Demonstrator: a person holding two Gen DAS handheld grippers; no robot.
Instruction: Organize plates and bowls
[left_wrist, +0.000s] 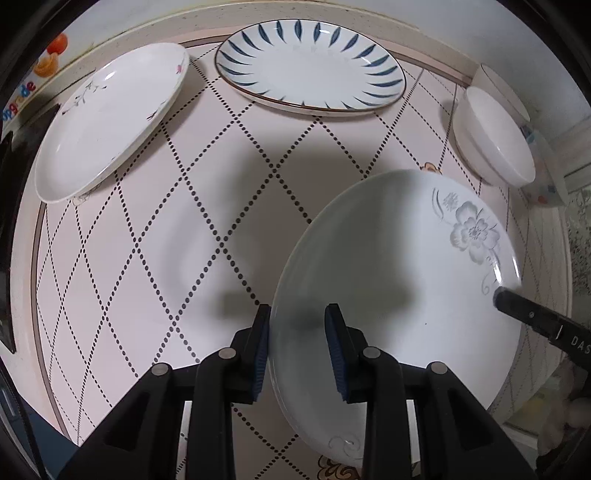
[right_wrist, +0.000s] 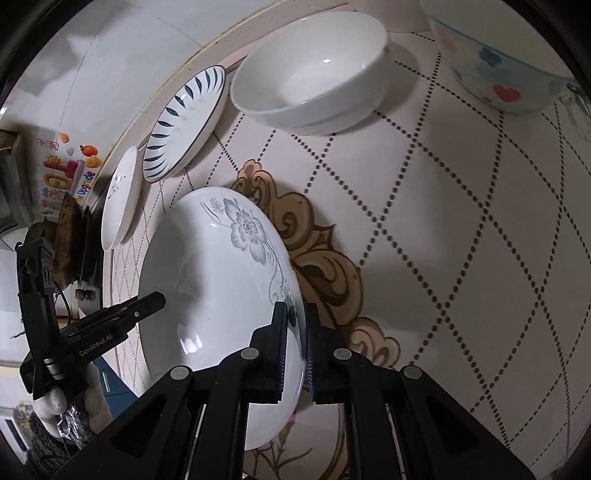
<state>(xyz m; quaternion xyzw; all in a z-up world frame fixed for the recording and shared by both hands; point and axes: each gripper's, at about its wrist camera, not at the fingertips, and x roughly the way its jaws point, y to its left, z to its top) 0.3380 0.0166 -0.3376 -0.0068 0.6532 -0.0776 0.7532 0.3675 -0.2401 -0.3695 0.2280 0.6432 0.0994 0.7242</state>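
both grippers hold 1 grey-flower plate (left_wrist: 399, 295) above the pink tablecloth (left_wrist: 147, 240) — right gripper (right_wrist: 295, 347) clamps its rim, left gripper (left_wrist: 297, 354) straddles the opposite edge (jaws parted, not squeezing).

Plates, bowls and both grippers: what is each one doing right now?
Grey-flower plate: tilted, rim pinched by the right gripper.
Right gripper: fingers shut on that rim.
Left gripper: fingers open around the plate's near rim.
Blue-leaf plate: on the table, empty.
Pink-flower plate: on the table, empty.
White bowl: upright, empty.
Heart bowl: upright.
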